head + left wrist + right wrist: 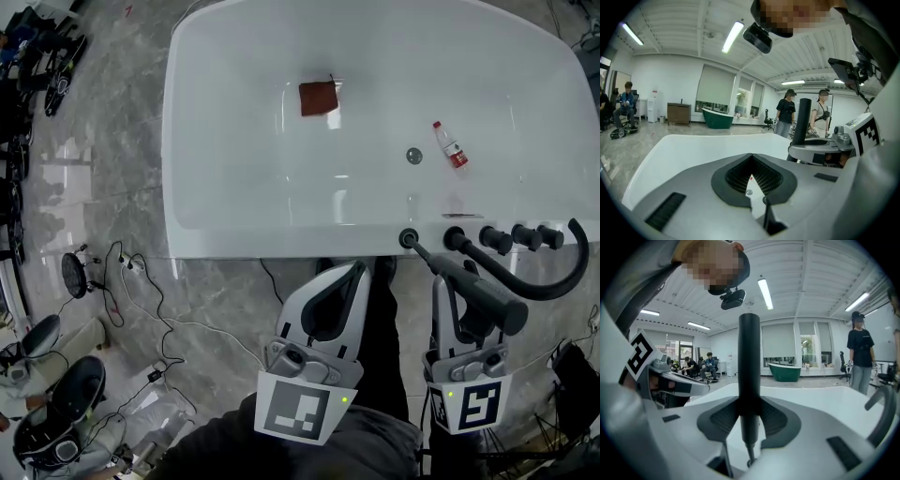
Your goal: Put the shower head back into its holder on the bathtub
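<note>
Shower head [497, 305] clamped in right claw [457, 283]; marble floor [112, 187].

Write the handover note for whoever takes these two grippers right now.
Left gripper: jaws together, empty, held just short of the bathtub rim.
Right gripper: shut on the shower head, which is tilted with its thin end at the holder on the rim.
Done: shower head in grip, tip lined up at the holder.
Left: seat it fully, then open the jaws. Can't tell whether the tip has entered the socket.
</note>
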A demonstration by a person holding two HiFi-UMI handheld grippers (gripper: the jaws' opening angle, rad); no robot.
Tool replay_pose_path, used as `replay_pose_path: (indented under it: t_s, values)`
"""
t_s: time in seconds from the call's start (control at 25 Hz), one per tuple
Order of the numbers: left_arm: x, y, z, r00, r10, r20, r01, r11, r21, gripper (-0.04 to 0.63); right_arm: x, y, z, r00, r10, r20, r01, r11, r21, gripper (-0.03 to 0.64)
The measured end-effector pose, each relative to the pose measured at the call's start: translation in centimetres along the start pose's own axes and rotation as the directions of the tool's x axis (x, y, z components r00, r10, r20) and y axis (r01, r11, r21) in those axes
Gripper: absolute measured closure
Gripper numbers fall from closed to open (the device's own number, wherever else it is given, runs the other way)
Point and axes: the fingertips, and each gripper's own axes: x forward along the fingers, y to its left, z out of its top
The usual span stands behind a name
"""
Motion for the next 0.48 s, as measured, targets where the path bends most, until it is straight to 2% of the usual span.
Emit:
replay_pose_path:
  t_s: [0.48]
  values:
    - [1.2,0.3,-2.8,0.999,0.004,-0.032,-0.005,0.999,-0.047,0.591,1.7,-0.5,-4.0,0.999,0.009,-0.031,-0.009,1.0,-0.004,0.476]
